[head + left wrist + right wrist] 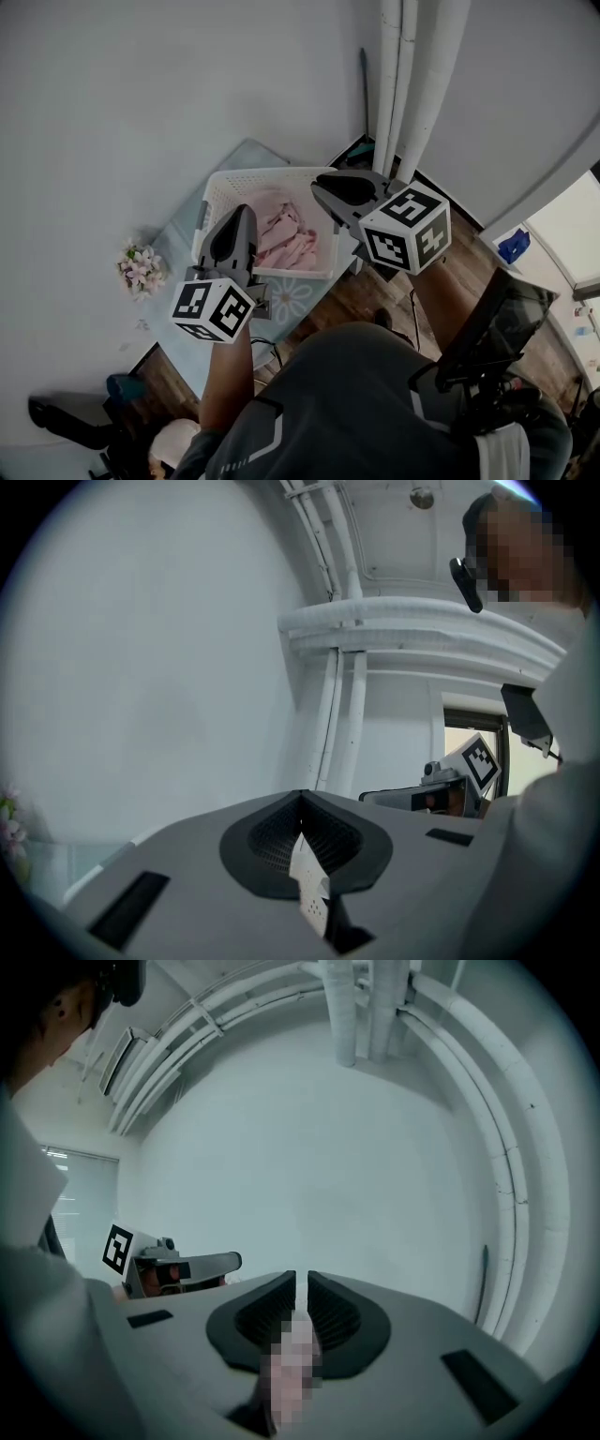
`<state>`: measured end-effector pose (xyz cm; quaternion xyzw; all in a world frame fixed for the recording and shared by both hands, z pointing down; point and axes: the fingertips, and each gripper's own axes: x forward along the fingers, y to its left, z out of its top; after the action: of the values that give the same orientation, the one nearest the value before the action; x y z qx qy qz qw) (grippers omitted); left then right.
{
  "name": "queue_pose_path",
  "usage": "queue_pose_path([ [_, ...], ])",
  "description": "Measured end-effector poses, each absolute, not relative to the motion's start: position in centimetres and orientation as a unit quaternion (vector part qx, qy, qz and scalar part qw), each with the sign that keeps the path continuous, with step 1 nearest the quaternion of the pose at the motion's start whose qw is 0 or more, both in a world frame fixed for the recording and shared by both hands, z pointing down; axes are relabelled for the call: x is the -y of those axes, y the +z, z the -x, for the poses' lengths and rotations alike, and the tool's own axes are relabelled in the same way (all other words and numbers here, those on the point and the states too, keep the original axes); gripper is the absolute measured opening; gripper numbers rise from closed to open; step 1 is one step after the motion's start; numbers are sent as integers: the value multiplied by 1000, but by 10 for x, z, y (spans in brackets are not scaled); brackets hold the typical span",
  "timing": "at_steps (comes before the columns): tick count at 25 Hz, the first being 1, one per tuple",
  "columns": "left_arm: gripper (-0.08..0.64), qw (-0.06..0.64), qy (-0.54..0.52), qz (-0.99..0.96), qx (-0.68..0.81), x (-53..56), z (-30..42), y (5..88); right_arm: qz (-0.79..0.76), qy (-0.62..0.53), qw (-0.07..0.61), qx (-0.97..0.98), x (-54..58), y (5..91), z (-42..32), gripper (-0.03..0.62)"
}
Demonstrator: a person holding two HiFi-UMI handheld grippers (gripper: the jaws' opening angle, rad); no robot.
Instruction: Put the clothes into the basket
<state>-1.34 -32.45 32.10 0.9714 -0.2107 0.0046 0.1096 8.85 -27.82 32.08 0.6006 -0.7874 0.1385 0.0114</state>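
Note:
A white perforated basket (263, 175) stands on a pale blue table (176, 246) below me, with pink clothes (281, 236) lying inside it. Both grippers hang in the air above it. My left gripper (242, 213) is over the basket's left side; in the left gripper view its jaws (301, 795) meet at the tips with no cloth between them. My right gripper (320, 186) is over the basket's right rim. In the right gripper view (301, 1277) only a thin slit shows between its jaws and nothing is held.
A small bunch of pink and white flowers (141, 268) sits left of the basket. White pipes (412, 84) run up the wall behind it. Wooden floor, a dark stand (487, 328) and a blue object (514, 246) lie to the right.

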Motion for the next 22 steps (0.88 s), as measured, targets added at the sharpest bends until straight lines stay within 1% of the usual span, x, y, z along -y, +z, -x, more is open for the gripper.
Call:
queue_pose_path([
  [3,2,121,1,-971,207,323,11,322,-610,135,-6,781,275,317,-95,37],
  [8,2,91,16,-974,207,321,9,323,-609,118,-28,784,271,310,-97,23],
  [11,2,71,18,-974,214,321,9,318,-614,104,-16,782,271,307,-97,15],
  [22,2,56,15,-966,251,332,13,321,-623,83,15,778,272,309,-100,14],
])
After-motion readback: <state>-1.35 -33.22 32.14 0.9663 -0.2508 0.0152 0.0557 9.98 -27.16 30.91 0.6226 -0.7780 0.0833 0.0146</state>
